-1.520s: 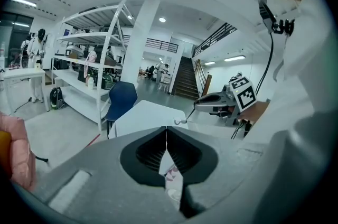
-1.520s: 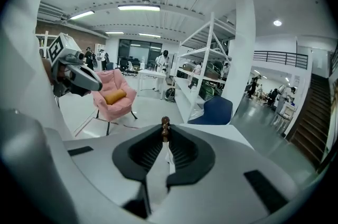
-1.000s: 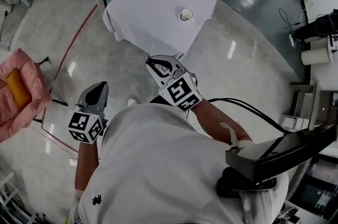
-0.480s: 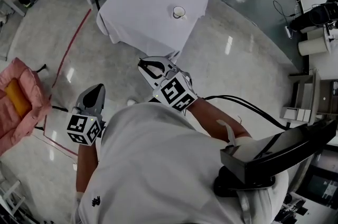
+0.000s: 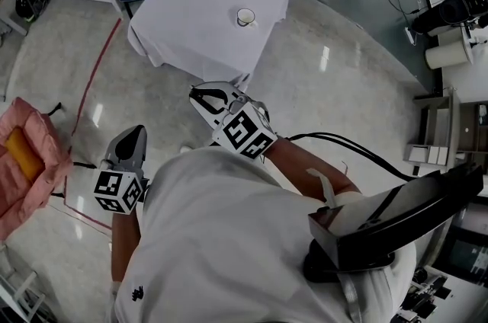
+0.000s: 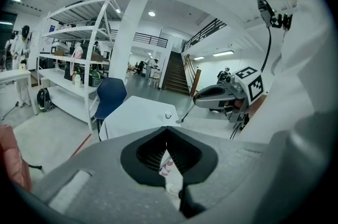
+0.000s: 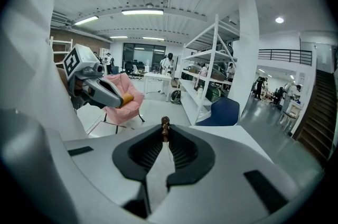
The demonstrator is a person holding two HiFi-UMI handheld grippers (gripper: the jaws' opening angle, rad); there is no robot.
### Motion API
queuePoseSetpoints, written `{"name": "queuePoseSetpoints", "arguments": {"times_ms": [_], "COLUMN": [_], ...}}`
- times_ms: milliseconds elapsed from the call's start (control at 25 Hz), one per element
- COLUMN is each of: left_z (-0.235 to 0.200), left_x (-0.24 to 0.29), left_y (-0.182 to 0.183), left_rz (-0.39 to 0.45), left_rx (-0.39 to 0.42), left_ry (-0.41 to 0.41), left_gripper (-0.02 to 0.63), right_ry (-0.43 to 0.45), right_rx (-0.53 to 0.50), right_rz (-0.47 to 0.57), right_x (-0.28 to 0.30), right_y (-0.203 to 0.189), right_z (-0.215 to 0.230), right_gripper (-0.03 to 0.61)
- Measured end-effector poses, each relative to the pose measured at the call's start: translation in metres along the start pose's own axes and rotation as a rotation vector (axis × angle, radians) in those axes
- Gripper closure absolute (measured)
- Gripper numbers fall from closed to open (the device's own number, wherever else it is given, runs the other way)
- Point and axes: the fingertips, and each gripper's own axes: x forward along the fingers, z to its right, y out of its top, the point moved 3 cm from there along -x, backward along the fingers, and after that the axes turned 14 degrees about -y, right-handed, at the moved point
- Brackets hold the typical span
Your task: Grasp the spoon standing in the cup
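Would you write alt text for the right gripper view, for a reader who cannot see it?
The right gripper pinches a utensil whose brown knobbed end pokes above its jaw tips. Beyond it, the left gripper hangs before a pink chair, with white shelving and a blue chair.

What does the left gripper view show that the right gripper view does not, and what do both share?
Only the left gripper view: the small white cup on the white-clothed table, the dark staircase, and the right gripper. Only the right gripper view: the pink fabric chair and the left gripper. Both: the blue plastic chair, the white metal shelving rack, that table, and the thin stick that the right gripper holds.
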Motion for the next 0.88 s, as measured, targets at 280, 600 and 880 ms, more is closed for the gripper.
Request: {"name": "queuePoseSetpoints", "arguments": {"times_ms": [280, 600, 880], "left_z": [0.001, 0.004, 0.012], "left_x": [0.024, 0.067, 0.12], "left_y": [0.006, 0.02, 0.034], "left_rz": [-0.014, -0.031, -0.058], "left_rx": [-0.005, -0.017, -0.018], "left_ry": [-0.003, -0.006, -0.015], "left_gripper": [0.601, 0.601, 0.601], "right_ry": [0.011, 0.027, 0.019], "right_rx": [0.009, 0.015, 0.063], "right_rz": [-0.003, -0.006, -0.026], "right_x": [0.002, 0.006, 0.006], "right_y": [-0.01, -0.025, -0.057], "right_z": [0.021, 0.062, 0.118], "right_gripper": [0.534, 0.534, 0.534]}}
